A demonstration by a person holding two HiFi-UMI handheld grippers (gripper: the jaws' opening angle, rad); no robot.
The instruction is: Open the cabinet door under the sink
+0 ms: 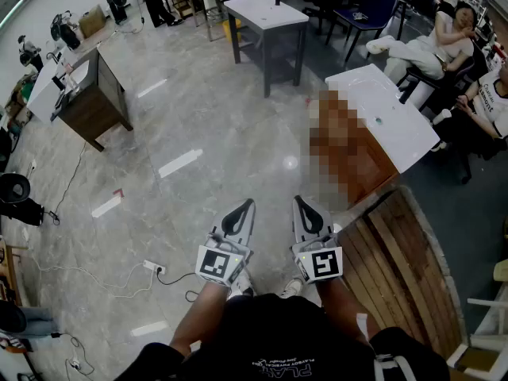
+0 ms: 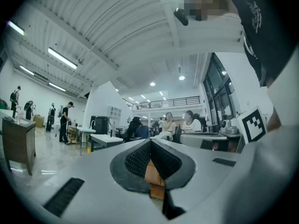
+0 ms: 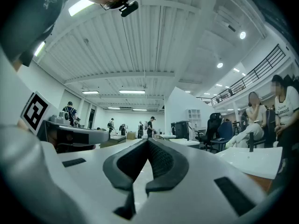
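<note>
Looking down from my head, both hand-held grippers sit close to my waist, side by side and pointing forward. The left hand-held gripper [image 1: 244, 211] has its jaws pressed together at the tips with nothing held. The right hand-held gripper [image 1: 304, 209] is closed and empty in the same way. The brown wooden sink cabinet [image 1: 379, 167] stands ahead and to my right, well apart from both. It carries a white rectangular basin top [image 1: 389, 113]. The top's long axis runs diagonally across the head view, from upper left to lower right. The wooden front below it faces the open floor on my side. I cannot make out the door's edge or its handle from here. My right hand-held gripper is the nearer one, and in its own view the white top shows at the right edge. My left points more directly at the wood. I judge that I must step forward and to the right before either can reach the door. The grey polished stone floor [image 1: 214, 133] between me and the cabinet front gives room for walking and for the door to swing. A curved platform of dark wooden slats [image 1: 405, 268] lies just to my right, near the cabinet's closer end. A white power strip [image 1: 152, 267] with cables lies on the floor to my left. Seated people [image 1: 444, 38] are beyond the cabinet on its far side.
</note>
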